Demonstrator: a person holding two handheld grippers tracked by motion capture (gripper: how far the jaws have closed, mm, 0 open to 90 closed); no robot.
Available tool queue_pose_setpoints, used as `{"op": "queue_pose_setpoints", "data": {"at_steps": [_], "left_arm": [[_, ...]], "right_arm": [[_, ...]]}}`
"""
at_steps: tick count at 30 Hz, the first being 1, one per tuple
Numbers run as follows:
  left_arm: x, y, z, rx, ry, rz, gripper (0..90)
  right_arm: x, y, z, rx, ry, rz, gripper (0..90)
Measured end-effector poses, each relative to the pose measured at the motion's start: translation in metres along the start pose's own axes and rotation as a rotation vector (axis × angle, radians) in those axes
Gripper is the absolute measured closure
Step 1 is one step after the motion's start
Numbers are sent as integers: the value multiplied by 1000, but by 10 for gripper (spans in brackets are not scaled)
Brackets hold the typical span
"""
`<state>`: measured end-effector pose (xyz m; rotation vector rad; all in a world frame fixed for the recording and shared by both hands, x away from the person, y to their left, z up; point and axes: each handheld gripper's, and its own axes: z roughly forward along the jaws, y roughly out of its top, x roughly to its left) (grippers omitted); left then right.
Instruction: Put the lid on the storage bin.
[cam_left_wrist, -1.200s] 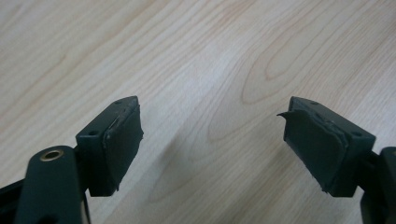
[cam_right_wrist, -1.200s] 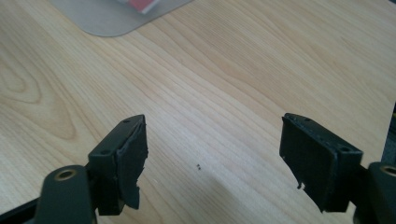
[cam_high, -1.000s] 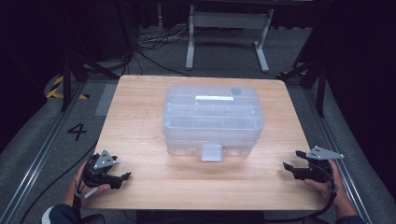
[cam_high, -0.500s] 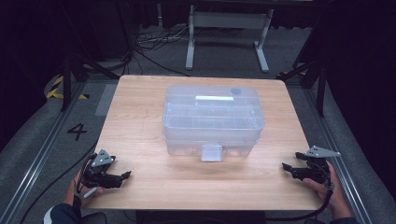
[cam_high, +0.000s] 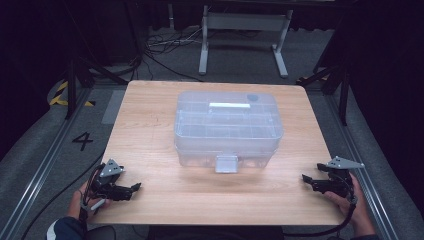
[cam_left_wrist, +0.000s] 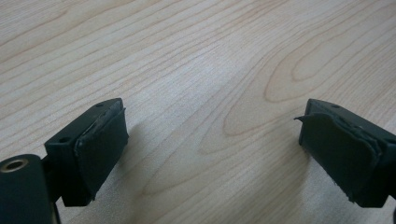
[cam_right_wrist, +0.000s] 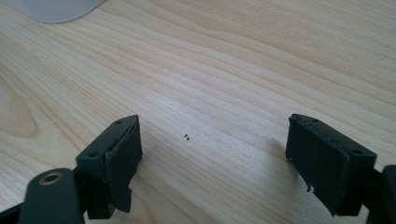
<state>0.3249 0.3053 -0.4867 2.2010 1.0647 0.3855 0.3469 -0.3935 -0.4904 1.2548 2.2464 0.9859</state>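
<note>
While both hand-held grippers, left (cam_high: 134, 188) and right (cam_high: 305, 179), gape empty: clear plastic box (cam_high: 227, 127), frame centre; light, rigid, slippery; grasp front latch (cam_high: 226, 163).

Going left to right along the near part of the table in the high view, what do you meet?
Left gripper → latch tab of the clear plastic box → right gripper.
</note>
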Motion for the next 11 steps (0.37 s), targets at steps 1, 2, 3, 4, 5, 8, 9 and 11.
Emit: {"op": "queue_pose_setpoints", "data": {"at_steps": [1,2,3,4,5,8,9,11], "left_arm": [[0,0,0,-1,2,2,82],[0,0,0,-1,1,2,82],[0,0,0,0,-1,0,82],[0,0,0,-1,1,2,82],[0,0,0,-1,1,2,82],[0,0,0,1,-2,0,82],[0,0,0,-1,0,2,81],[0,0,0,-1,0,2,77]], "right_arm": [[0,0,0,0,0,0,187],[0,0,0,0,0,0,187],[0,0,0,0,0,-1,187],[0,0,0,0,0,0,187],[0,0,0,0,0,0,187],[0,0,0,0,0,0,187],[0,0,0,0,0,-1,186],[0,0,0,0,0,-1,187]]}}
